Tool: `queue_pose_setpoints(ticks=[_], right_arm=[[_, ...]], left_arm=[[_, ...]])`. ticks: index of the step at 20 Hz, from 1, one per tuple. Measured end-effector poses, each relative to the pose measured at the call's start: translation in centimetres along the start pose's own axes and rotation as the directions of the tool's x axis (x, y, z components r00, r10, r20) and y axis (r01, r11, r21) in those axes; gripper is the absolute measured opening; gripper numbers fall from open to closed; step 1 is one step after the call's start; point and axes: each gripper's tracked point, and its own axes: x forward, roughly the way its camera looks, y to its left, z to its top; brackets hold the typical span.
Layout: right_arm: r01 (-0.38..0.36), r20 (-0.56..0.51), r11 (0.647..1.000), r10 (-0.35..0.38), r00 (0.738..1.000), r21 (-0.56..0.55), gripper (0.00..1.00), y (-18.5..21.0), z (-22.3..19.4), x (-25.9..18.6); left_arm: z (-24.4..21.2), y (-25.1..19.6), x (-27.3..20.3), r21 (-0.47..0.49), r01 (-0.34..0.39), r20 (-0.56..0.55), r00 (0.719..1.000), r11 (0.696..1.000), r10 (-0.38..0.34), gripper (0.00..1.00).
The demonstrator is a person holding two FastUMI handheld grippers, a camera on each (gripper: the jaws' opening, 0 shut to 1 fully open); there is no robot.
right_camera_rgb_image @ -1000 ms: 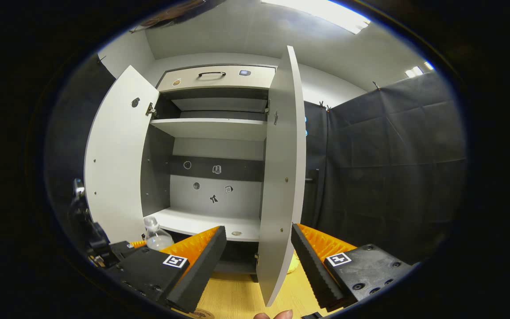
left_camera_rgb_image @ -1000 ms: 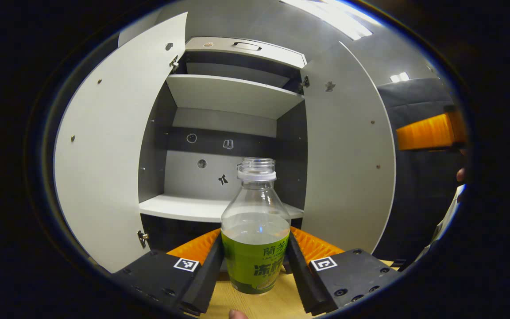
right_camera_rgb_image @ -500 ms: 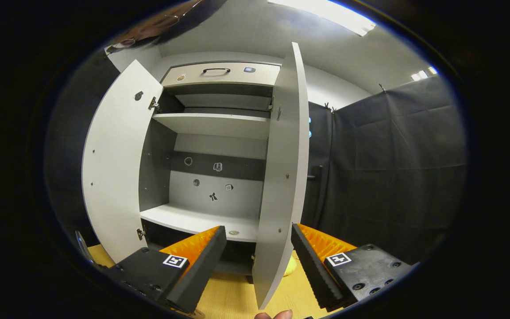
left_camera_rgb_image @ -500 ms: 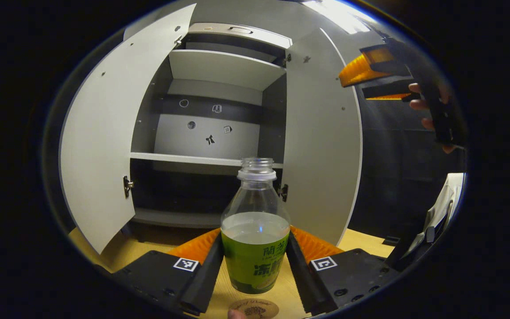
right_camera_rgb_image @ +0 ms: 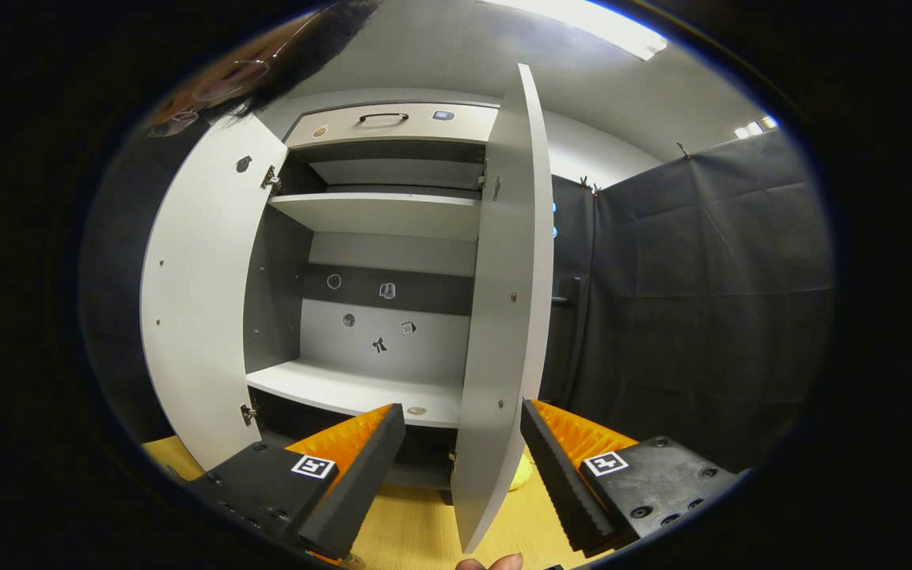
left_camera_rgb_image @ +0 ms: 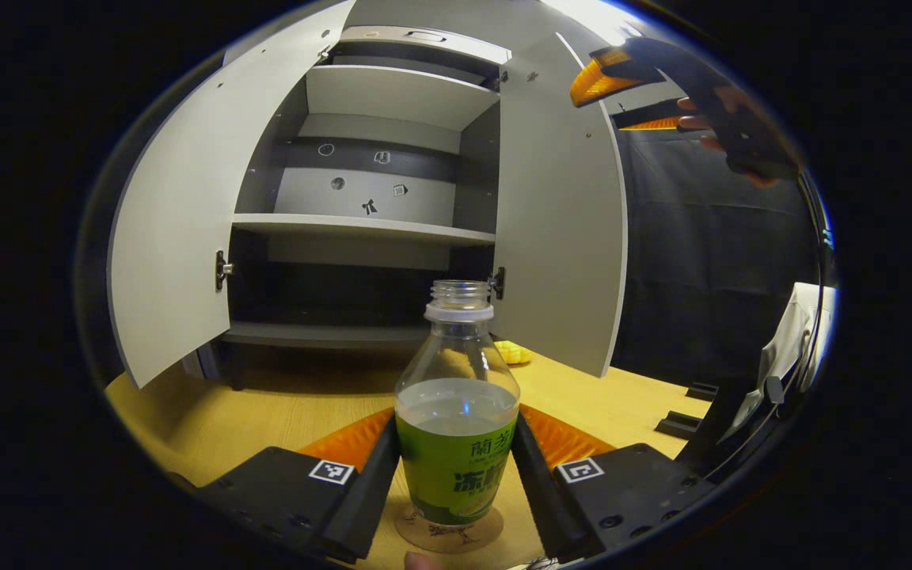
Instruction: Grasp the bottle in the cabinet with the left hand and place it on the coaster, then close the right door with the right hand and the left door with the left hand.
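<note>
On the table (left_camera_rgb_image: 282, 412), left tool (left_camera_rgb_image: 456, 475) grips bottle (left_camera_rgb_image: 456, 412) above coaster (left_camera_rgb_image: 448, 532).

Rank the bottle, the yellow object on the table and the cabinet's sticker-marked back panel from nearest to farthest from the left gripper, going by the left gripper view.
1. The bottle, gripped between the left gripper fingers, over the coaster.
2. The yellow object, on the table beyond the bottle, near the right door.
3. The back panel, deep inside the cabinet.

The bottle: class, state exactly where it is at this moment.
In the left gripper view, the bottle stands low at centre, clamped between the left gripper fingers, over the round coaster on the wooden table, in front of the open cabinet.
</note>
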Motion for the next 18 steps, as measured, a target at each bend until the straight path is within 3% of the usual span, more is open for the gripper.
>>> queue_pose_setpoints(ticks=[9,12,18], right_arm=[[0.019,-0.054,1.0,-0.018,0.998,0.021,0.98,-0.4,-1.7,0.0],[0.019,-0.069,1.0,-0.017,0.997,0.022,0.98,-0.4,-2.1,0.1],[0.022,-0.083,0.999,-0.019,0.996,0.038,0.98,-0.4,-2.3,0.0]], left_arm=[[-2.8,-0.7,0.3,-0.008,0.002,-0.052,0.999,1.0,-0.003,0.81],[-3.1,-0.3,0.1,-0.018,-0.008,-0.079,0.997,1.0,0.007,0.95],[-4.7,-0.7,-1.8,-0.001,0.019,-0.152,0.988,1.0,-0.019,0.95]])
